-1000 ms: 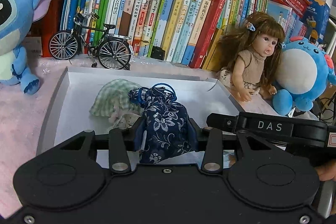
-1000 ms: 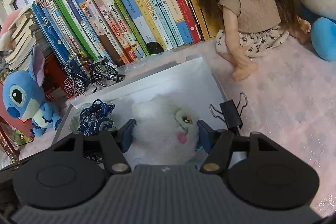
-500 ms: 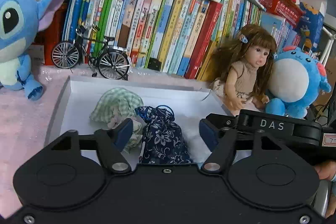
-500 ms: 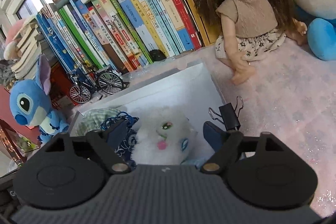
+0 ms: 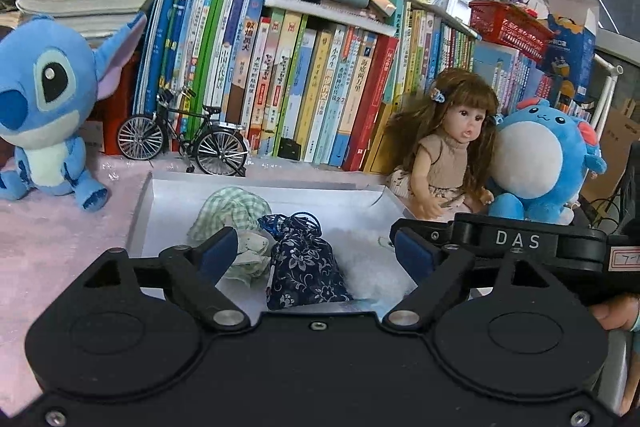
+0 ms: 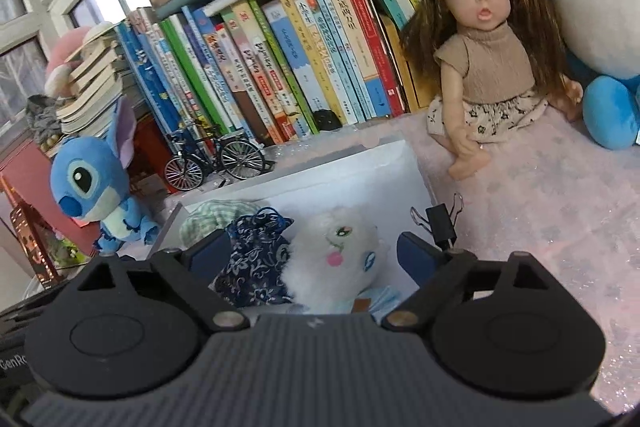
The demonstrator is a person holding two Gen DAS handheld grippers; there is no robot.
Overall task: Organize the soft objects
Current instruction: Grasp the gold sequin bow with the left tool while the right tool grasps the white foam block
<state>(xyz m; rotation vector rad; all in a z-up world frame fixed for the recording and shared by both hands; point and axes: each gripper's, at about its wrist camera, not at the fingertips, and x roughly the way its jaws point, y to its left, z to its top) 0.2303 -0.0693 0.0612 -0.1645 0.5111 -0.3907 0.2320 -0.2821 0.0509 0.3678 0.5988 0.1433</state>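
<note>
Both the left gripper (image 5: 316, 255) and the right gripper (image 6: 316, 253) hang wide apart and empty, likely because the floral pouch (image 5: 306, 277), checked cloth (image 5: 230, 207) and white plush (image 6: 340, 259) already lie just ahead, gathered inside the white tray (image 5: 168, 187).

Tray (image 5: 144, 211) sits on table (image 5: 60, 239) before the book row (image 5: 280, 87). In tray: checked cloth (image 5: 230, 207) toward far left, drawstring pouch (image 5: 306, 267) just right of it, touching; fluffy toy (image 6: 340, 255) right of pouch. Binder clip (image 6: 440, 225) on tray's right rim. Model bicycle (image 5: 184, 143) behind tray; Stitch plush (image 5: 44, 107) at table's left; doll (image 5: 444, 155) and round plush (image 5: 540, 159) at right.
</note>
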